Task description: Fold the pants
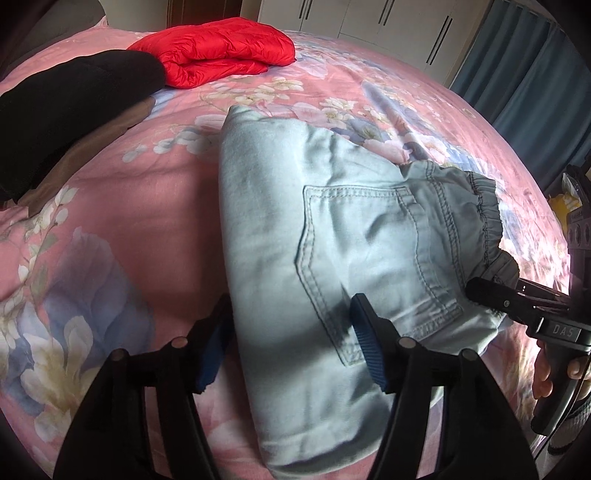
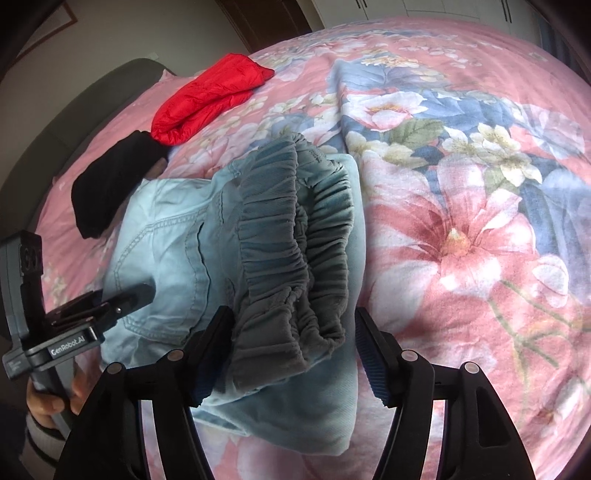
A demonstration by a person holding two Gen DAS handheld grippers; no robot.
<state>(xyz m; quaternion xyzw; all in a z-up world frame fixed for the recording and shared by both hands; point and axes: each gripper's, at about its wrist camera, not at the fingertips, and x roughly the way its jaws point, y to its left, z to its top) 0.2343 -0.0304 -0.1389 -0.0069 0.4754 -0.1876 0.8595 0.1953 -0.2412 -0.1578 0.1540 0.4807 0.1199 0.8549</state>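
Note:
Light blue denim pants [image 1: 314,236] lie folded into a compact bundle on the floral bedspread, back pocket up, the grey elastic waistband [image 2: 295,258] bunched at the right end. My left gripper [image 1: 291,347] is open, its jaws spread over the near edge of the bundle. My right gripper [image 2: 291,354] is open, its jaws spread either side of the waistband. The right gripper also shows in the left wrist view [image 1: 517,299] beside the waistband corner; the left gripper shows in the right wrist view [image 2: 122,299] over the pocket.
A folded red puffer jacket [image 1: 218,51] and a folded black garment [image 1: 70,107] lie at the far left of the bed [image 2: 461,221]. White wardrobes [image 1: 388,26] and blue curtains [image 1: 535,81] stand beyond the bed.

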